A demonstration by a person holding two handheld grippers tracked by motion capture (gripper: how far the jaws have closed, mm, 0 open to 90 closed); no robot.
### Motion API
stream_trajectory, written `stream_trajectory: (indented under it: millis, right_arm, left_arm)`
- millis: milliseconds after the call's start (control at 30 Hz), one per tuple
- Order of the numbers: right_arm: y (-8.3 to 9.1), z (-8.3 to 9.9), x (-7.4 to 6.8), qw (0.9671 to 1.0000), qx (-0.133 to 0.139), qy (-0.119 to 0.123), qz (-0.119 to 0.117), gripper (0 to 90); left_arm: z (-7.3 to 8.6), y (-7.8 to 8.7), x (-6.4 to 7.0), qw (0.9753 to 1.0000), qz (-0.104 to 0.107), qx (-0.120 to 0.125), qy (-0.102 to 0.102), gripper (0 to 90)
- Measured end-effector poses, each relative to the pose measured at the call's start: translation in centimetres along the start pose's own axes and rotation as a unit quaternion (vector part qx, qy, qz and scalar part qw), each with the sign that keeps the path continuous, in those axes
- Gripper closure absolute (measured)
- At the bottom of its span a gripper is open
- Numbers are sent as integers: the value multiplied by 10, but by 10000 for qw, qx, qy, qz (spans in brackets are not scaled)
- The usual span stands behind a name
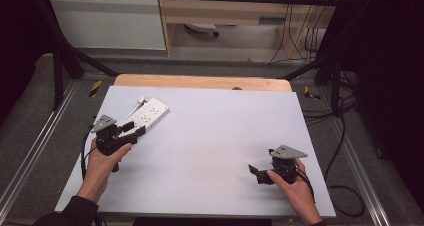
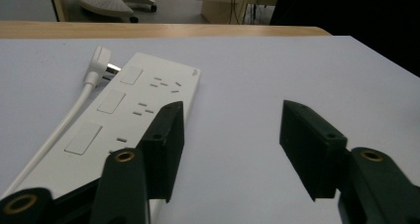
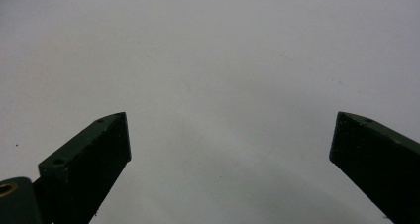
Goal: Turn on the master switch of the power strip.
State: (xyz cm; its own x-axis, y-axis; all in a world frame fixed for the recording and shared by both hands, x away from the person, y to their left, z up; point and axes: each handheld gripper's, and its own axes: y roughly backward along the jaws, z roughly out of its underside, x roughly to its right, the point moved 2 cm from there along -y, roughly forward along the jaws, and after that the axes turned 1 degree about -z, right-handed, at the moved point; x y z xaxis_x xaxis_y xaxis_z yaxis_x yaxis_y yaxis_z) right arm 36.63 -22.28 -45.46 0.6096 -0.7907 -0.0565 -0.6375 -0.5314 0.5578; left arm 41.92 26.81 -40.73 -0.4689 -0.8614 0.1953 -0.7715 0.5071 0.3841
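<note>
A white power strip (image 1: 149,113) lies at the table's far left, its white plug (image 2: 99,60) and cord (image 2: 64,125) resting along its left side. My left gripper (image 1: 135,128) is open right at the strip's near end. In the left gripper view the strip (image 2: 133,105) runs away under the left jaw, while the gap of the gripper (image 2: 233,110) looks onto bare table beside it. My right gripper (image 1: 256,174) is at the near right, pointing left. It is open (image 3: 231,117) with nothing but pale table surface between its jaws.
The pale grey table top (image 1: 215,131) has a wooden strip (image 1: 200,81) along its far edge. Black frame struts (image 1: 65,56) rise at both far corners. Cables (image 1: 345,136) trail over the floor to the right, and a wooden cabinet (image 1: 225,11) stands behind.
</note>
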Motion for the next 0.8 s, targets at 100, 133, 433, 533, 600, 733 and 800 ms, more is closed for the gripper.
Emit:
stream_trajectory:
  millis: [100, 133, 433, 533, 600, 733, 800]
  right_arm:
    - [0, 0, 0, 10000, 0, -6, -1, 29]
    - [0, 0, 0, 10000, -1, -4, 1, 29]
    - [0, 0, 1, 10000, 15, -10, 5, 29]
    - [0, 0, 1, 10000, 14, -26, 17, 29]
    - [0, 0, 1, 10000, 19, 1, 25, 29]
    - [0, 0, 2, 10000, 26, -31, 32, 29]
    - [0, 0, 3, 10000, 34, -27, 49, 29]
  left_arm:
    - [1, 4, 8, 9999, 56, 73, -60, 341]
    - [1, 6, 12, 9999, 84, 80, -108, 317]
    - [4, 25, 29, 9995, 133, 193, -195, 117]
    - [5, 33, 31, 9993, 75, 208, -291, 101]
    - [8, 38, 31, 9992, 53, 207, -340, 99]
    - [14, 48, 30, 9991, 56, 253, -340, 97]
    - [18, 52, 28, 9991, 23, 270, -340, 96]
